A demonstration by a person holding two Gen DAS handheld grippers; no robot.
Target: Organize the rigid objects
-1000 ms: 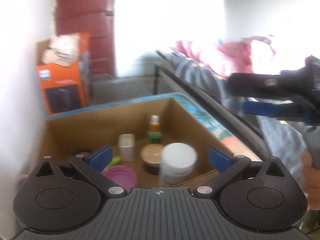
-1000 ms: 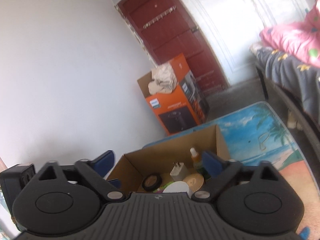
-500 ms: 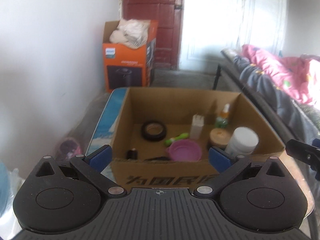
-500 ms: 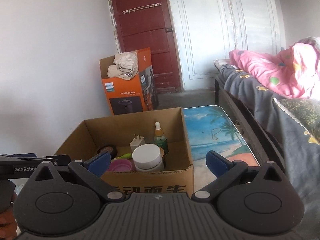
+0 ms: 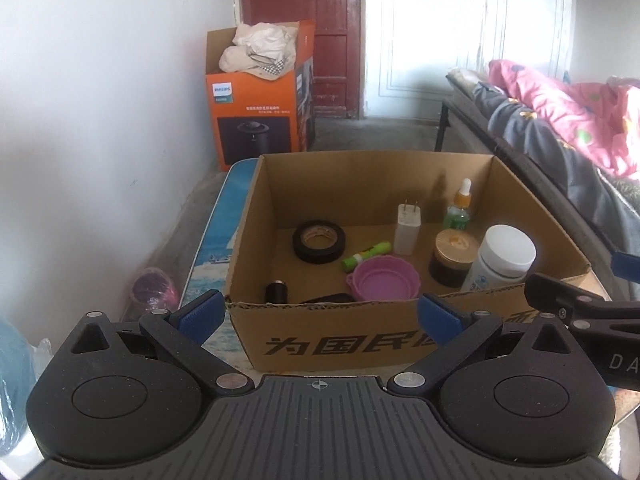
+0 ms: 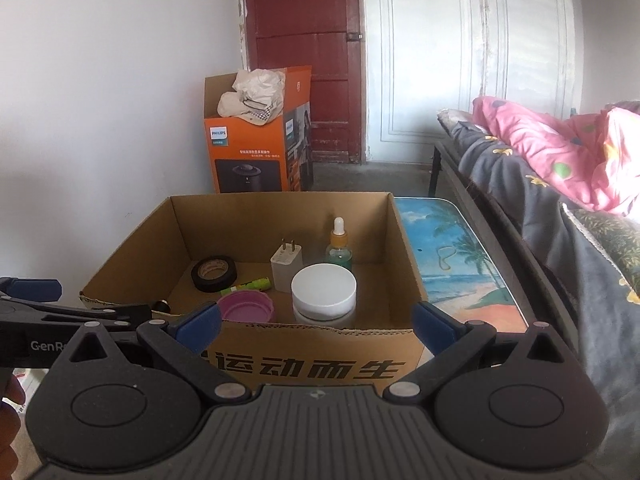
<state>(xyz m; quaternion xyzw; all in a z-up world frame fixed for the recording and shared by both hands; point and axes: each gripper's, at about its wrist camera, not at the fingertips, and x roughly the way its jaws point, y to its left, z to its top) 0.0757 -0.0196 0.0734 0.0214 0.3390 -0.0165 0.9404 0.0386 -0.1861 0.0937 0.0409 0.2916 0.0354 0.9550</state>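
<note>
Behind everything we see a white wall, a dark red door (image 6: pixel 304 60) and an orange appliance box (image 5: pixel 256 108) stuffed with pale cloth on the concrete floor. Along the right runs a bed (image 6: pixel 552 184) with grey bedding and a pink blanket. Closer to us stands a low table (image 6: pixel 452 264) printed with a beach scene, and on it sits an open cardboard box (image 5: pixel 360 340) with black characters on its front wall.

We hold the left gripper (image 5: pixel 318 312) just in front of the box's near wall, its blue-padded fingers (image 5: pixel 200 312) wide apart and gripping nothing. The right gripper (image 6: pixel 316 322) hangs at the same near wall, further to the right, also spread open and empty. Each shows at the edge of the other's view.

Inside the box we count a roll of black tape (image 5: pixel 319 241) at the left, a green marker (image 5: pixel 366 255) lying beside it, a white plug adapter (image 5: pixel 408 228) standing upright, and a dropper bottle (image 5: pixel 459 210) near the back wall. A purple lid (image 5: pixel 384 280) lies towards the front, with a brown jar (image 5: pixel 454 257) to its right and a white-capped jar (image 5: pixel 502 258) by the right front corner. A small black cylinder (image 5: pixel 276 291) sits at the front left, and a flat dark thing next to it is too hidden to name.

On the floor by the wall we see a pinkish round container (image 5: pixel 154 290).
</note>
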